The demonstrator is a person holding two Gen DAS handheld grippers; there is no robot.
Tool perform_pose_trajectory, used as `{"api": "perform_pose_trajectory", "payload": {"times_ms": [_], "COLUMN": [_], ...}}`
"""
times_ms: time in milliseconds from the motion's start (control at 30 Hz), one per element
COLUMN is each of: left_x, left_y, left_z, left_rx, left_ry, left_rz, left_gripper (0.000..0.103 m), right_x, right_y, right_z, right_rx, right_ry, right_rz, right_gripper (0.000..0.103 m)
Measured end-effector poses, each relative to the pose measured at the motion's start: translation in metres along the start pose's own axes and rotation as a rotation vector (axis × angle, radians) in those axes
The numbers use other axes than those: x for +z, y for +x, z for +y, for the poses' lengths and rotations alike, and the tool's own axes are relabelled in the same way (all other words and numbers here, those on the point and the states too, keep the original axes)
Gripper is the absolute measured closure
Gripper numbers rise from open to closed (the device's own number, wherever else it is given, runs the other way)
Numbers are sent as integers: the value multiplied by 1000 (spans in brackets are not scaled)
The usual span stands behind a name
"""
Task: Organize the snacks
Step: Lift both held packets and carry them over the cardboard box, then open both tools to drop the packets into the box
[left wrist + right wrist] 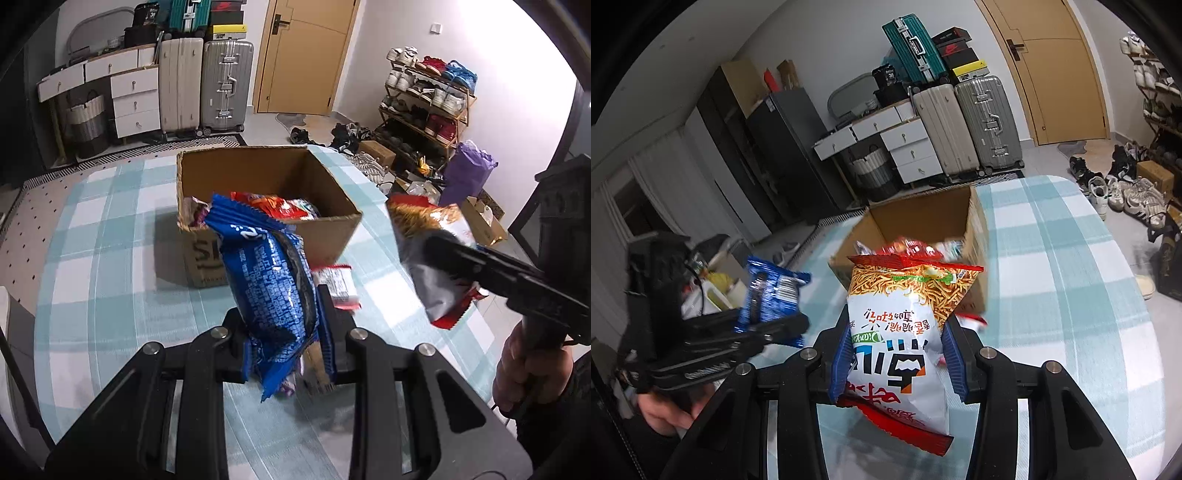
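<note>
Left gripper pinched shut on the blue cookie packet, right gripper pinched shut on the white-and-red noodle snack bag, both held in the air over the checked tablecloth, just short of the open cardboard box already partly filled with snacks. Judged light, crinkly and slick, with brittle contents: best gripped across the flat middle or a sealed end, firmly enough to stop sliding but without crushing.
</note>
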State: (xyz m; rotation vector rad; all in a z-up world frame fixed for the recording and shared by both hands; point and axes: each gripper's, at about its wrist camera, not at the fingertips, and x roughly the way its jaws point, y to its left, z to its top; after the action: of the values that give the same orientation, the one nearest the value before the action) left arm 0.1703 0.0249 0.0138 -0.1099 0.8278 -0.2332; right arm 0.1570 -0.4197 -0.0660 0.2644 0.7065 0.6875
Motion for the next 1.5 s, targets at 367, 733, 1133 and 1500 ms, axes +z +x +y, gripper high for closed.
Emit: {"api": "perform_pose_trajectory", "payload": {"times_ms": [367, 733, 1133, 1500], "left_x": [50, 106, 142, 135], "left_y": [21, 41, 88, 105], "left_z": [25, 36, 63, 84], "left_rx": [10, 29, 30, 106], "left_ry": [-51, -27, -73, -99], "left_rz": [3, 5, 13, 21], "left_gripper": [78, 78, 82, 65], "right_x": [57, 103, 112, 111], "right_y": [25, 55, 134, 128], "right_z": [15, 16, -5, -20], "right_rx": [17, -17, -119, -116], "right_ry": [-55, -81, -5, 19], "right_rz": [2, 5, 109, 51], "right_gripper": [59, 59, 58, 12]}}
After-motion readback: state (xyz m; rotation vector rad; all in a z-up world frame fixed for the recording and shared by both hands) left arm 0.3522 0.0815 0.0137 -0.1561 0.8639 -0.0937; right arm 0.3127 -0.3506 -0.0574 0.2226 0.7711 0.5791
